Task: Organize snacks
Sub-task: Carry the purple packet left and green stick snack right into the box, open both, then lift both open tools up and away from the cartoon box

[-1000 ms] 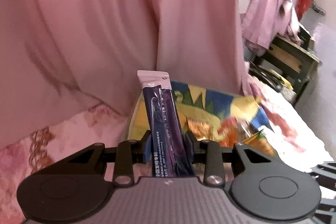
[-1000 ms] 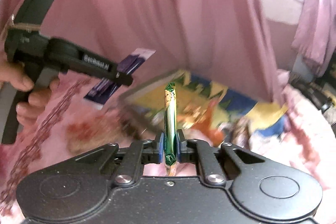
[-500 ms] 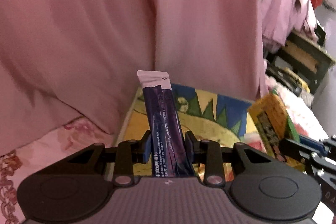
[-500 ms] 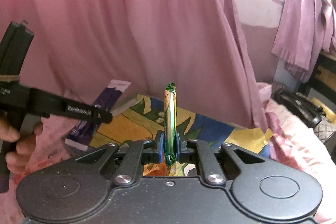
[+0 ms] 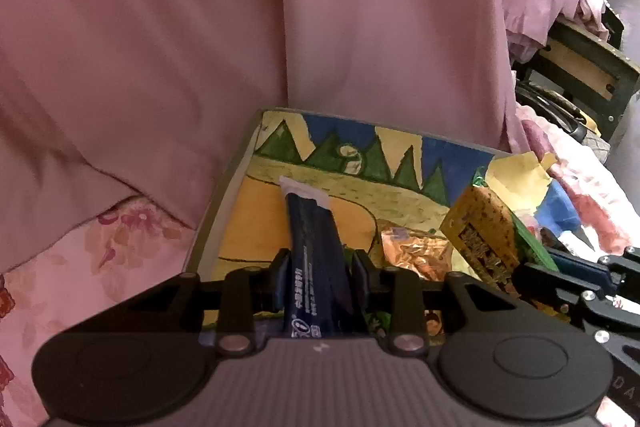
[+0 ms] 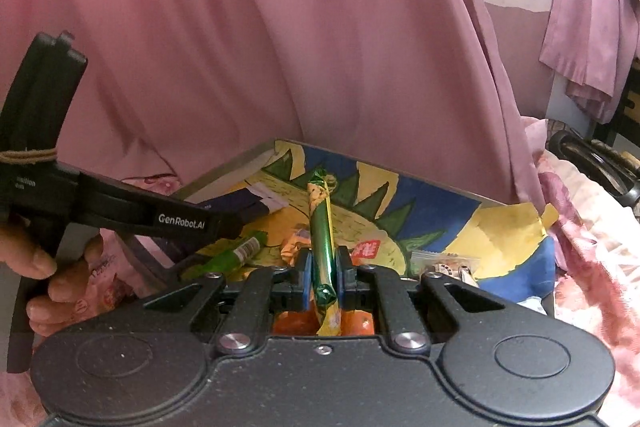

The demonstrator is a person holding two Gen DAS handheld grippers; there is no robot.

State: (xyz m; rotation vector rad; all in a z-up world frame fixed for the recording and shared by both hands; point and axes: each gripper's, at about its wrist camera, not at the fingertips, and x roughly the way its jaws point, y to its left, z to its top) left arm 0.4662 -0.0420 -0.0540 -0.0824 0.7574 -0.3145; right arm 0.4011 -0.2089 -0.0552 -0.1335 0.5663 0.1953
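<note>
1. We hold a snack in each gripper above the painted box (image 5: 240, 211). Its inside shows yellow, green and blue shapes, and it sits on the flowered pink cloth (image 5: 80, 267) against the pink curtain (image 5: 280, 27).

2. The left gripper (image 5: 318, 275) is pinching the dark blue stick pack (image 5: 312, 247) near its lower end. Its white sealed tip points forward over the left part of the box floor. The jaws are only as wide as the pack.

3. The right gripper (image 6: 322, 279) has its jaws pressed almost together on the thin green foil snack (image 6: 323, 239), held edge-on, with its twisted top reaching over the middle of the box.

4. To do this step well, we bring each tip low inside the walls before letting go, so that the packs lie flat and do not bounce out.

5. We judge that the blue pack belongs on the bare left side. There it stays clear of the orange foil wrapper (image 5: 416, 251) and of the other snacks on the box floor near our grippers.

6. The two grippers are close together, and the left one crosses the right wrist view. We release one at a time and keep them from knocking.

7. We spread the jaws only slightly, since both packs are slim and light.
</note>
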